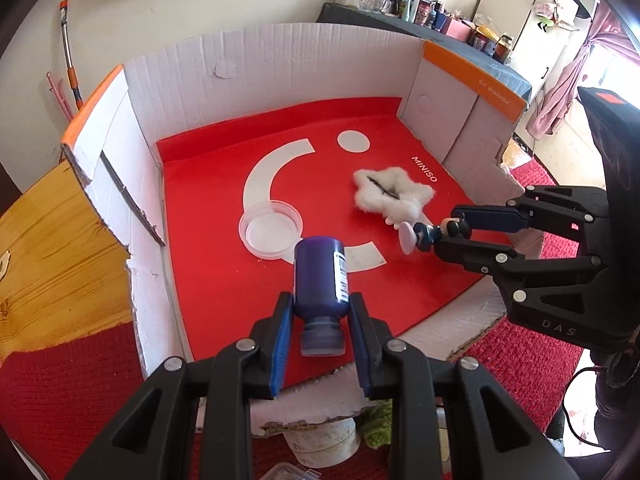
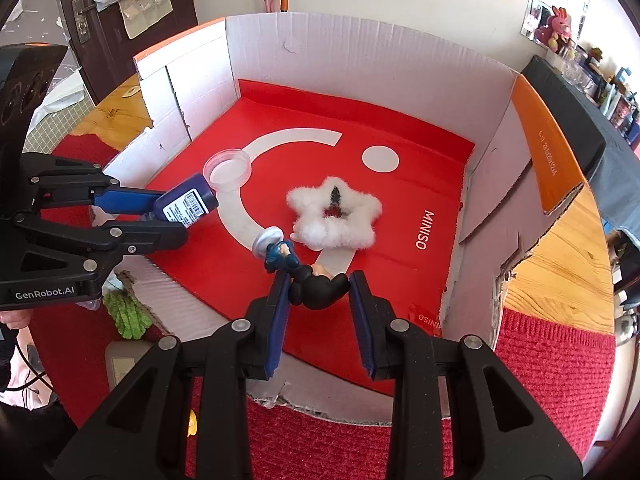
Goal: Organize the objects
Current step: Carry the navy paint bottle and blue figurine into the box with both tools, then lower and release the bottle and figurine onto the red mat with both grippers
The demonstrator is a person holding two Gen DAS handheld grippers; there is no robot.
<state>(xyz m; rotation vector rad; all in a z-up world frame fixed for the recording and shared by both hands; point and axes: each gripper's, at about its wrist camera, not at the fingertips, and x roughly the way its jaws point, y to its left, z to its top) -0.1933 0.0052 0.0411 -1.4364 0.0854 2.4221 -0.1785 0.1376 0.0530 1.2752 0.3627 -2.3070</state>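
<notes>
My left gripper [image 1: 320, 312] is shut on a dark blue bottle [image 1: 320, 276] with a white label, cap end toward the camera. It hangs over the red floor of a white cardboard box [image 1: 248, 64]. From the right wrist view the same bottle [image 2: 186, 202] shows in the left gripper [image 2: 176, 216] near the box's left side. My right gripper [image 2: 320, 292] is shut on a small figurine [image 2: 316, 290] by its black-eared head; its blue body and round pale base [image 2: 269, 239] point away. In the left wrist view the right gripper [image 1: 456, 232] holds the figurine [image 1: 424, 236] at the box's right.
Inside the box lie a clear round plastic lid [image 1: 270, 232] and a fluffy white star-shaped piece [image 1: 392, 196], both on the red MINISO sheet [image 1: 224, 288]. The box stands on a wooden table [image 1: 44, 240] with a red mat [image 2: 552, 364]. A cluttered shelf [image 1: 432, 16] runs behind.
</notes>
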